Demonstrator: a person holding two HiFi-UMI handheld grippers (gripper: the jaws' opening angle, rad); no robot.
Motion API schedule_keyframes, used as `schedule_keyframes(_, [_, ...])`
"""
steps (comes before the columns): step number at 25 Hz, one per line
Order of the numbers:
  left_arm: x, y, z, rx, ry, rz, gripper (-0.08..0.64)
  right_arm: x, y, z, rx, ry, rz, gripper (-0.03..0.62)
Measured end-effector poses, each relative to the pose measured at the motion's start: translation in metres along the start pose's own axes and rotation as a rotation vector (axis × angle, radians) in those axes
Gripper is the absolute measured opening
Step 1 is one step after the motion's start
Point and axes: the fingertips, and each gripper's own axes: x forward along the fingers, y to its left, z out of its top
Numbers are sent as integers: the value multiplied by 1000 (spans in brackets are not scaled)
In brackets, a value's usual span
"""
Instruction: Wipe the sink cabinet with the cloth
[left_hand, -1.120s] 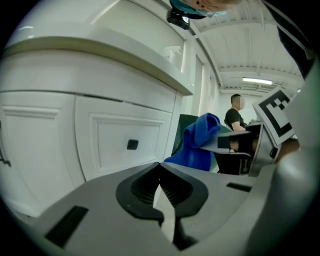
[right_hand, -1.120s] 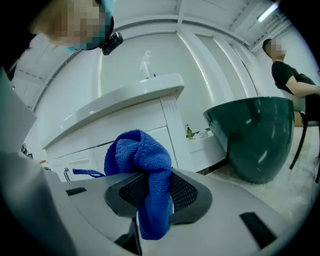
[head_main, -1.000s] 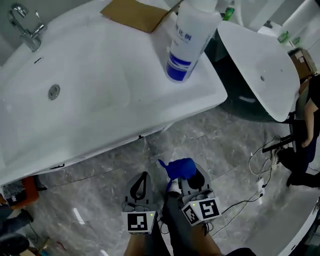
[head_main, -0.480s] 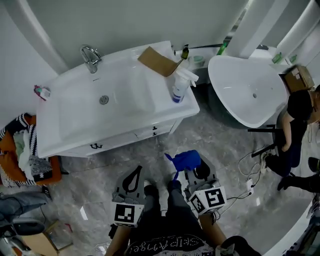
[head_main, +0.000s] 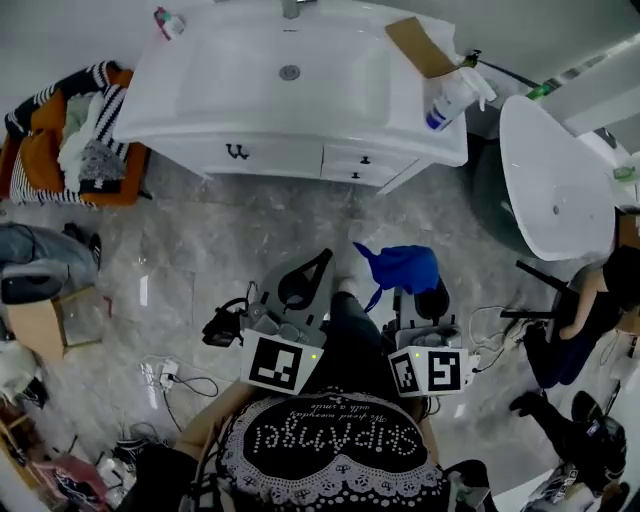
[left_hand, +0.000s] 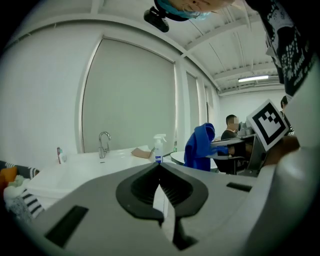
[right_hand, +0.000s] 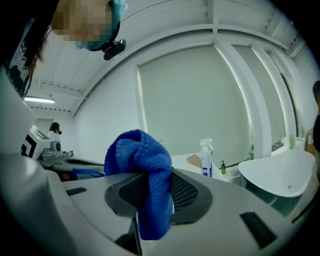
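At the far left of the head view a pile of clothes (head_main: 75, 140) lies on an orange seat, just beside the white sink cabinet (head_main: 270, 160), whose drawer fronts face down the frame toward the person. That view cuts the faucet off at its top edge; the left gripper view shows the faucet (left_hand: 103, 144) whole, standing upright at the back of the basin. The left gripper (head_main: 320, 262) hangs over the marble floor (head_main: 200, 250), well apart from the cabinet, and its own view shows the jaws pressed together with nothing between them (left_hand: 160, 170). Just beside it, the right gripper (head_main: 408, 287) is clamped on the blue cloth (head_main: 402, 268), also clear of the cabinet. From above, the cloth reads as a wad lying crosswise, one corner pointing left and up toward the cabinet. The right gripper view alone shows how it sits in the jaws: the cloth (right_hand: 142, 165) rises above the pads, folds over and hangs down, its long axis running up and down. Further right, a piece of cardboard (head_main: 420, 47) and a spray bottle (head_main: 452, 95) lie on the cabinet's right end, near a second white basin (head_main: 555, 180).
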Motion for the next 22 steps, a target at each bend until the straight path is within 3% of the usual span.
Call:
schedule_keyframes(4, [-1,-43,-4,-66,12,20,0,-24,-13,-5,-38,57,72,115])
schedule_keyframes(9, [-2,-94,2,-110,-46,-2,0,-65,-29,-14,-74,93,95,115])
schedule_keyframes(22, [7,-141,3,-76,-38,-64,0,-85,-29,-18,-47,93,169,115])
